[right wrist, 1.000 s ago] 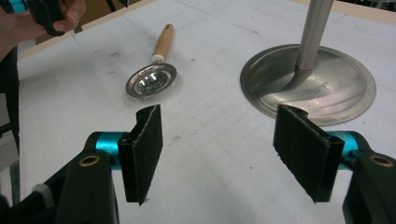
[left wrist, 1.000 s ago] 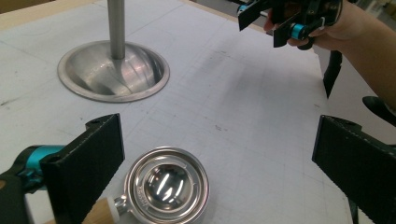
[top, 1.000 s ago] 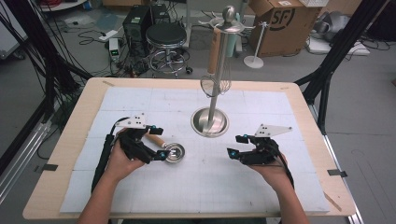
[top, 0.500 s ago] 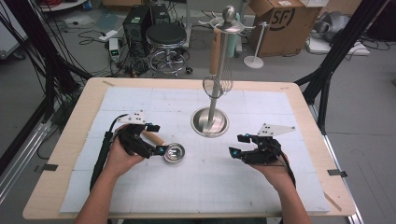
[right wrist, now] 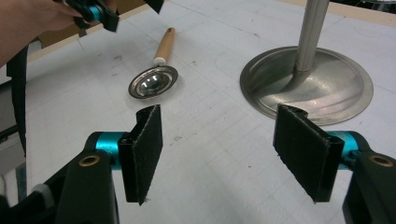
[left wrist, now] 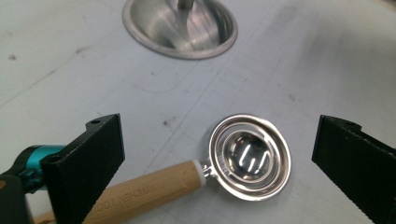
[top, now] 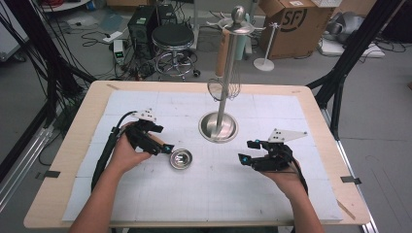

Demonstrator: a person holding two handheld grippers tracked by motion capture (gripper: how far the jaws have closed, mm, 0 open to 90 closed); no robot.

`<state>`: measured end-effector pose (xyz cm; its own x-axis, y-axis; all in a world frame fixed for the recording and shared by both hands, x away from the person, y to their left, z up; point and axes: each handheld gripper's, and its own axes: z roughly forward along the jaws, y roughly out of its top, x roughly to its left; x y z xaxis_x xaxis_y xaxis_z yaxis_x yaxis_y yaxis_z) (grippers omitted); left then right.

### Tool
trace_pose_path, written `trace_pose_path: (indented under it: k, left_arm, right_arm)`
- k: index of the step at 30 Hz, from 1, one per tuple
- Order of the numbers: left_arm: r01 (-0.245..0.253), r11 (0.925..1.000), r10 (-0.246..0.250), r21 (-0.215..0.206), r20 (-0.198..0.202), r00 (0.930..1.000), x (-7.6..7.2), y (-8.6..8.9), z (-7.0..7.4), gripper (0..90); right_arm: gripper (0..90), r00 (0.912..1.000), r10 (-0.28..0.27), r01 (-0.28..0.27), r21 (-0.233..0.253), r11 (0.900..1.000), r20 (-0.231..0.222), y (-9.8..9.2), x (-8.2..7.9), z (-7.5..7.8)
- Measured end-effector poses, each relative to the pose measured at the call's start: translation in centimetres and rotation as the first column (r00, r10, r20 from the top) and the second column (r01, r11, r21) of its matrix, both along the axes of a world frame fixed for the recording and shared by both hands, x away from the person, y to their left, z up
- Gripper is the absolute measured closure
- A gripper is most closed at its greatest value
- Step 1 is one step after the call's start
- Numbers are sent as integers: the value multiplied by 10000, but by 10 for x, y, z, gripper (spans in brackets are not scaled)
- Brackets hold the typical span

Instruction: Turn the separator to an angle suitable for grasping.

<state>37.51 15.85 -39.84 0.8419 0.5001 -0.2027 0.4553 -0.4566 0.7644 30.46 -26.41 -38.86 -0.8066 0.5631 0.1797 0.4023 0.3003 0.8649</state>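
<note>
- On the white mat [top: 145, 204] covering the wooden table [top: 73, 160], a small metal strainer [top: 180, 159] lies flat, its wooden handle [left wrist: 154, 184] pointing toward the person's left side.
- Strainer bowl: shallow, round, polished steel with a stepped rim; nothing lies in it, only reflections show on its inner surface in the left gripper view.
- Handle: pale wood with printed lettering, joined to the bowl by a short white collar; it passes beneath the near jaw of the left gripper.
- Left gripper [top: 158, 143]: jaws spread wide, gripping nothing. In its own view the strainer bowl sits between the two jaws, touching neither; the gripper is held just above and beside the handle.
- Right gripper [top: 252, 158]: jaws likewise parted and empty, held over bare mat, well apart from the strainer and just in front of the stand's base.
- Utensil stand [top: 224, 87]: upright steel pole on a dished round base [top: 218, 127], near the mat's centre. The dish of the base holds nothing besides the pole.
- A wire whisk [top: 224, 90] hangs from the top of the stand, clear of the base.
- Strainer and stand base lie near each other, not touching.
</note>
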Motion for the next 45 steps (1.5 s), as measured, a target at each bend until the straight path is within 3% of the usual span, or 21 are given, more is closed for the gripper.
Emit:
trace_pose_path:
  k: [6,11,15,16,20,21,24,28,30,34,38,43,45]
  left_arm:
    - [-170,9980,200,617,-476,9987,11,0,-17,29]
    - [-160,9897,267,1425,-731,9970,15,-3,-30,29]
    - [-134,9812,276,1924,-710,9971,17,-7,-38,29]
    - [-94,9749,241,2224,-633,9977,17,-7,-38,30]
    - [-65,9676,189,2523,-468,9987,16,-9,-40,45]
    - [-107,9655,213,2602,-380,9991,15,-8,-39,89]
    - [68,9691,63,2468,-523,9986,12,-7,-37,182]
    - [743,9754,-562,2074,-920,9942,8,-4,-34,380]
    - [1108,9759,-902,1879,-1152,9892,7,-4,-33,479]
    - [1593,9759,-1377,1492,-1457,9797,4,-3,-35,585]
    - [1998,9708,-1772,1326,-1647,9703,1,-6,-36,654]
    - [2267,9609,-2021,1589,-1573,9667,-3,-12,-34,675]
    - [2205,9615,-1956,1642,-1552,9683,-3,-12,-34,670]
  right_arm:
    - [325,10000,-5,4,20,10000,66,-1,0,0]
    - [326,10000,-25,25,21,10000,41,-1,-1,0]
    - [325,10000,-9,9,-3,10000,-43,-1,-2,0]
    - [325,10000,-21,21,17,10000,-8,-1,-2,0]
    - [326,10000,-39,39,14,10000,2,-2,-2,-1]
    - [326,10000,-31,31,16,10000,12,-2,-2,-1]
    - [326,10000,-51,51,24,10000,20,-2,-2,-1]
    - [326,10000,-44,44,7,10000,44,-1,-2,-1]
    - [326,10000,-39,39,-2,10000,16,-2,-3,-1]
    - [326,10000,-28,28,12,10000,48,-1,-3,-1]
    - [326,10000,-27,27,-16,10000,29,0,-3,-1]
    - [327,10000,-1,1,-11,10000,-34,1,-3,-1]
    - [327,10000,-3,3,-12,10000,53,1,-3,-1]
